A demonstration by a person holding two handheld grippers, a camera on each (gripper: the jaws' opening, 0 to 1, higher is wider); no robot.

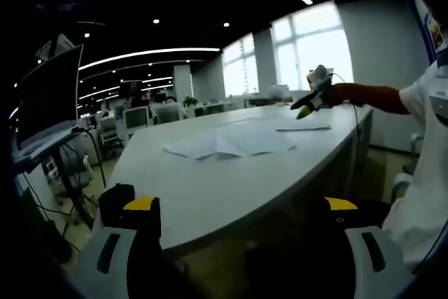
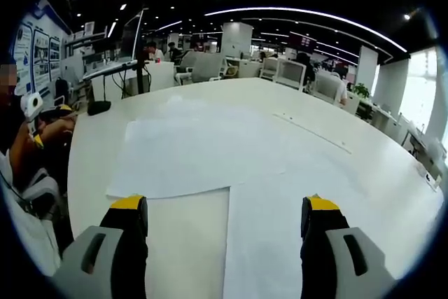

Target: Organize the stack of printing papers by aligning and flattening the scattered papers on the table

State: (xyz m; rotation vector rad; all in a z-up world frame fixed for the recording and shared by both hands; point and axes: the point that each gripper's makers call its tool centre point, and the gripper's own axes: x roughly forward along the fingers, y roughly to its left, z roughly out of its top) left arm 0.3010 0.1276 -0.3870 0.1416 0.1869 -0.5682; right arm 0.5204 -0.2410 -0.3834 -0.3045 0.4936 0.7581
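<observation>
left gripper (image 1: pixel 241 215) hanging off table edge, jaws spread wide, holding nothing. right gripper (image 2: pixel 224 218) hovering over papers (image 2: pixel 203 152), jaws spread wide, gripping nothing. papers lying loosely fanned, overlapping, on white table (image 2: pixel 336 166); in left gripper view papers (image 1: pixel 234 141) sitting mid-table, well apart from left gripper. right gripper (image 1: pixel 311 99) showing at far table edge in person's hand (image 1: pixel 343 93).

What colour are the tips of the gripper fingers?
Yellow, on black fingers, clearest in the right gripper view.
</observation>
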